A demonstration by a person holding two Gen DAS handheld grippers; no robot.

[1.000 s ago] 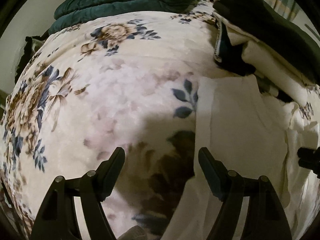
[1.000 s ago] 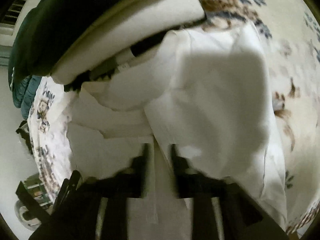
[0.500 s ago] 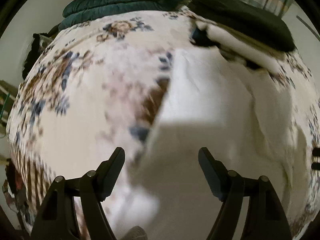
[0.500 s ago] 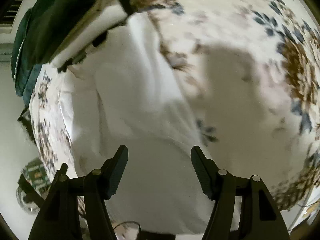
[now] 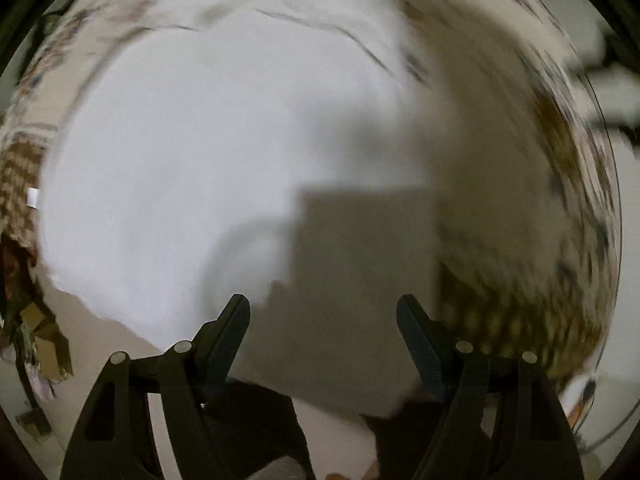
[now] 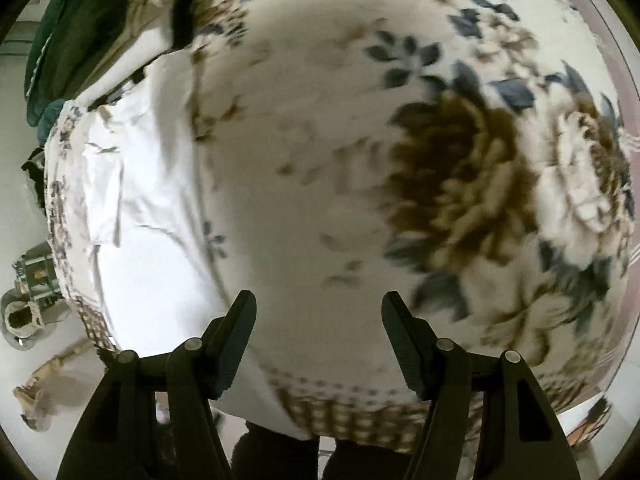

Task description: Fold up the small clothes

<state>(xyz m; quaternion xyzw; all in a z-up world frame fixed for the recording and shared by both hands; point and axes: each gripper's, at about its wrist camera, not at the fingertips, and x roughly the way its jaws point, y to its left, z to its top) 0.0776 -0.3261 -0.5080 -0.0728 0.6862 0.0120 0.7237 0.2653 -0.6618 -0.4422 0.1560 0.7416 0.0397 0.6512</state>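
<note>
A white garment (image 5: 180,160) lies spread flat on a floral blanket (image 5: 500,160) and fills most of the blurred left wrist view. My left gripper (image 5: 322,304) hangs open above the garment's near edge, pointing down, with nothing between its fingers. In the right wrist view the same white garment (image 6: 152,208) lies at the left, creased along its far side. My right gripper (image 6: 319,298) stands open over the bare floral blanket (image 6: 360,160) just right of the garment's edge, holding nothing.
A pile of dark green, black and cream clothes (image 6: 100,20) sits at the blanket's far left corner. The bed's checked border (image 6: 360,412) runs along the near edge, with pale floor and small items (image 6: 24,320) beyond it. Dark trouser legs (image 6: 280,452) stand below.
My right gripper let go of the white cloth, opened, and swung right over the bare blanket. The left gripper, open throughout, swept from the blanket across onto the white garment.
</note>
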